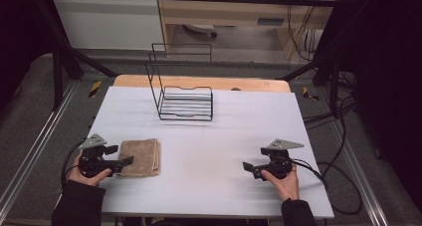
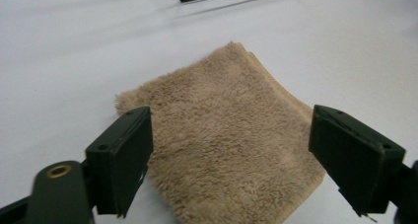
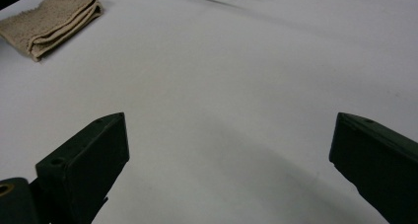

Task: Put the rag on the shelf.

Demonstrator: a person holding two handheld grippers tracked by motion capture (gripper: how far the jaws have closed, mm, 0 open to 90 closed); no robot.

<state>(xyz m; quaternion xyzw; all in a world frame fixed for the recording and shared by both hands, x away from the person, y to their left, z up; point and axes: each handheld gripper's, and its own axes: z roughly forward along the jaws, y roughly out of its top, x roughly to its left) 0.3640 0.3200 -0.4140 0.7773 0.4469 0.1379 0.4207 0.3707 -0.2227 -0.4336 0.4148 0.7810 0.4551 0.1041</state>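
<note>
- The folded tan towel [image 1: 141,157] lies flat on the white table [image 1: 209,136], near the person's left edge, its slightly longer side running away from the person toward the wire rack [image 1: 185,99].
- Left gripper [image 1: 122,156] sits just beside the towel's left side, jaws wide apart and pointing across it; in the left gripper view the towel [image 2: 226,140] lies between them.
- Right gripper [image 1: 249,167] rests well apart on bare table, jaws spread, aimed leftward at the towel [image 3: 52,19].
</note>
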